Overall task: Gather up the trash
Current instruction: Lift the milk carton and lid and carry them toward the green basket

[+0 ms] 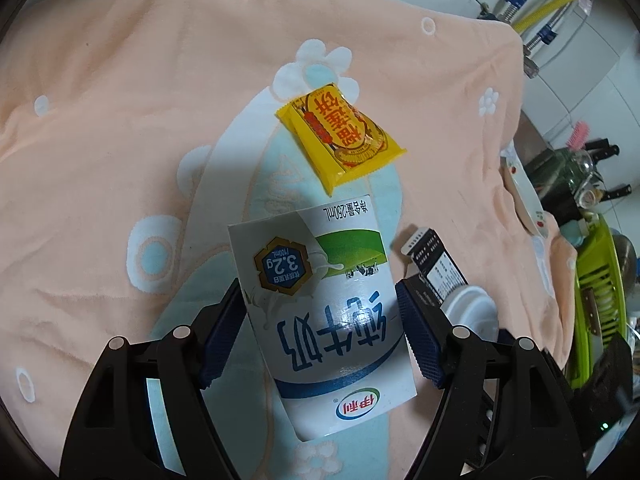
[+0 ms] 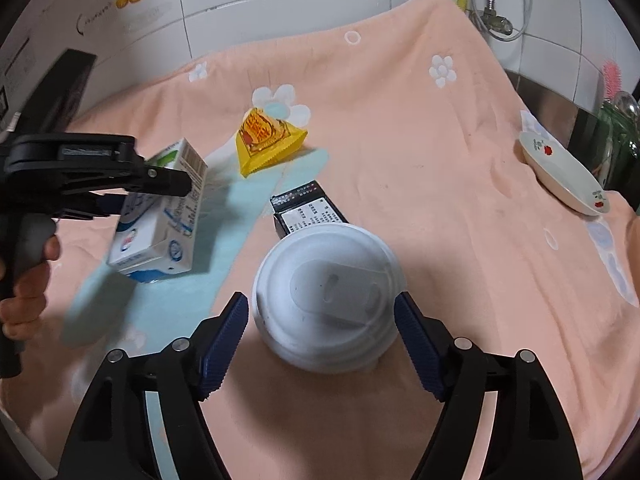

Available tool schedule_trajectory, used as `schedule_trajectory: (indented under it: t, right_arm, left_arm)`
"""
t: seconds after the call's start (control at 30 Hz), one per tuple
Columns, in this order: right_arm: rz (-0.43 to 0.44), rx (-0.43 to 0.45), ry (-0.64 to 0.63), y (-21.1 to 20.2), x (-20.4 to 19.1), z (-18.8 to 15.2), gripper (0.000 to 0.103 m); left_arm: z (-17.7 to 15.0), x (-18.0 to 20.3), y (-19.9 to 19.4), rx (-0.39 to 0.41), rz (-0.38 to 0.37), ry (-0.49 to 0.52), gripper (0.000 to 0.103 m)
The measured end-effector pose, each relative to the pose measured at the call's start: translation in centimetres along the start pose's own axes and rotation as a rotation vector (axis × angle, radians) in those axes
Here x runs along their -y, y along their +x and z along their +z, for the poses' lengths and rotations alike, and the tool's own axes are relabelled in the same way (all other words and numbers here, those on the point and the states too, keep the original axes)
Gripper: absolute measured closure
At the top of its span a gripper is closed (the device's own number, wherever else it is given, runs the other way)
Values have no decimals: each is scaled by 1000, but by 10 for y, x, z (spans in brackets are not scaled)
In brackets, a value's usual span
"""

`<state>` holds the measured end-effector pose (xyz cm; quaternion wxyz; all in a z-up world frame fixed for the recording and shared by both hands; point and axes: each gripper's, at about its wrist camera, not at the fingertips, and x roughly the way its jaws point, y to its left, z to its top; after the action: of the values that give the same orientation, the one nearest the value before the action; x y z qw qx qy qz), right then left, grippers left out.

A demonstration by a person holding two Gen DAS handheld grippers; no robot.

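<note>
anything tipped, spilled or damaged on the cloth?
No spill shows. The milk carton leans tilted between the open left gripper fingers, not flat on the peach cloth. The white lidded cup sits upright between the open right gripper fingers. Yellow snack packet and black box look intact.

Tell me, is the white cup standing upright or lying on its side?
Upright. The right wrist view looks down on the white cup: its round lid faces up and its base rests on the peach towel.

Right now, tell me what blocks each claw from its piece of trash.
Nothing visible. The left claw straddles the milk carton, fingers apart from its sides. The right claw flanks the white lidded cup, gaps clear.
</note>
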<state>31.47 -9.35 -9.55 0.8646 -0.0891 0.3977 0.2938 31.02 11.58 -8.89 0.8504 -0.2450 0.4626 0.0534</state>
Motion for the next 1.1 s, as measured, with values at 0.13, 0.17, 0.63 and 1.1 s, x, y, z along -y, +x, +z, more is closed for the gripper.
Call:
schedule_trajectory:
  t: [0.13, 0.17, 0.63, 1.1]
  right_arm:
    - [-56, -1, -30, 8, -6, 0, 29]
    - [-63, 1, -32, 9, -7, 0, 29]
    - [-21, 22, 76, -22, -4, -14, 33]
    - [-63, 85, 174, -122, 2, -80, 33]
  left_arm:
    - [-4, 0, 0, -9, -10, 11, 30]
    - [-4, -1, 0, -9, -12, 12, 30]
    - [-24, 12, -32, 6, -84, 78, 30]
    - [-84, 61, -62, -35, -222, 217, 30]
